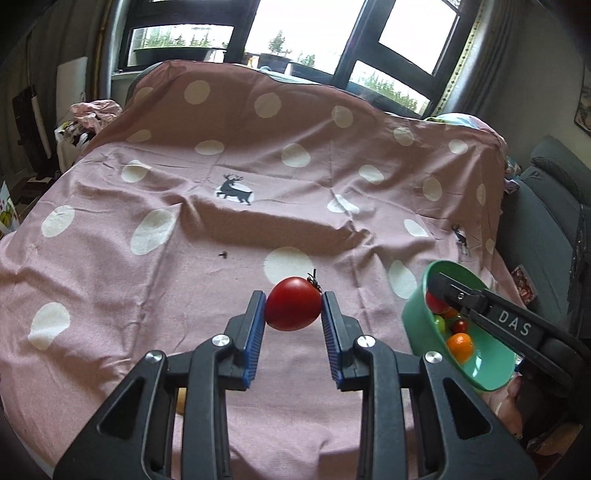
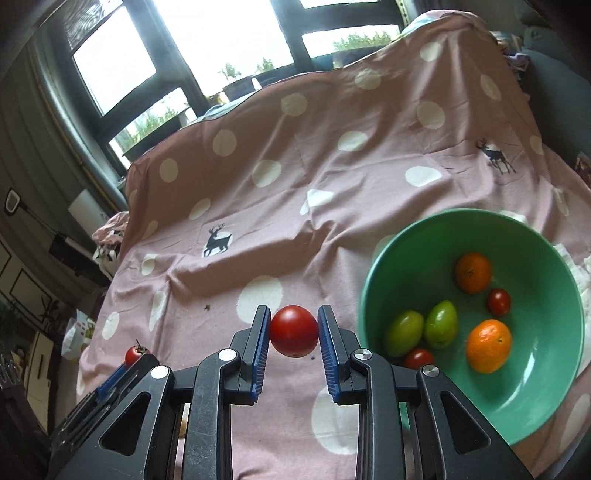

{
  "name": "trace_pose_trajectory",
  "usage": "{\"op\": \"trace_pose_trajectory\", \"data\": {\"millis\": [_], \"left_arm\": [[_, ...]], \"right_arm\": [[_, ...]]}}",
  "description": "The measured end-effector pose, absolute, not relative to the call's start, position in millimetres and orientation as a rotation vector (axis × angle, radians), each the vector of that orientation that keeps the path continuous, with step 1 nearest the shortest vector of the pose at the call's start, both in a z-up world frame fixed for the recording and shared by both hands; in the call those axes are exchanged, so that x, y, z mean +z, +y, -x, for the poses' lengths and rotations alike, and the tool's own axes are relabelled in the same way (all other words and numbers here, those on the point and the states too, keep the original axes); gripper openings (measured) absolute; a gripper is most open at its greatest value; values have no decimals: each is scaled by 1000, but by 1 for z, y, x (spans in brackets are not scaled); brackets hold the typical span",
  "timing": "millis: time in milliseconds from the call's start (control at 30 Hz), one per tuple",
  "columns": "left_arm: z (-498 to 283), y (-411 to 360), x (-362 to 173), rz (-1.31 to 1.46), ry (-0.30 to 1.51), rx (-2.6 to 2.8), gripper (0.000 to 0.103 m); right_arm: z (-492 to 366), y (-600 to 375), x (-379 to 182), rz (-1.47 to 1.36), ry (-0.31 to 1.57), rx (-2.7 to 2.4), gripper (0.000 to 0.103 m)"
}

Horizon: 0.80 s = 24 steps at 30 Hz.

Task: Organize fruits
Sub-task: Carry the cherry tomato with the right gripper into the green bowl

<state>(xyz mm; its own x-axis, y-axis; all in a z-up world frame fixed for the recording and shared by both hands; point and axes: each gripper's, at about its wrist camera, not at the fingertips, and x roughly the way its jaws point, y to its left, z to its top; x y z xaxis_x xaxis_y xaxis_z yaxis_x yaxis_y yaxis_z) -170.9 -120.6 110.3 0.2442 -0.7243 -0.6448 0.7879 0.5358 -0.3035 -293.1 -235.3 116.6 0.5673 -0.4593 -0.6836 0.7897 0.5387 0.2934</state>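
Note:
My left gripper (image 1: 293, 304) is shut on a red tomato (image 1: 293, 303) with a dark stem, held above the pink dotted cloth (image 1: 184, 266). My right gripper (image 2: 293, 330) is shut on a second red tomato (image 2: 294, 331). A green bowl (image 2: 554, 387) sits to the right of it and holds two oranges (image 2: 488, 346), two green fruits (image 2: 440, 324) and two small tomatoes (image 2: 498, 301). The bowl (image 1: 417, 314) shows at the right in the left wrist view, with the right gripper's finger over it. The left gripper and its tomato (image 2: 136, 354) show at the lower left.
The cloth covers the whole surface and rises over a hump at the back (image 1: 295, 110). Windows (image 1: 295, 29) stand behind. A grey seat (image 1: 554, 192) is at the right. A small dark speck (image 1: 222, 254) lies on the cloth. Clutter (image 1: 88, 118) sits at the far left.

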Motion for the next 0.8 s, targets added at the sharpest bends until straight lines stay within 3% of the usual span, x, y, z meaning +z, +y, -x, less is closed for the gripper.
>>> {"op": "trace_pose_trajectory", "data": {"millis": [800], "left_arm": [[267,-225,109,-243,870,-1402,30]], "right_arm": [[407,-286,114,-789,463,-1132,28]]}}
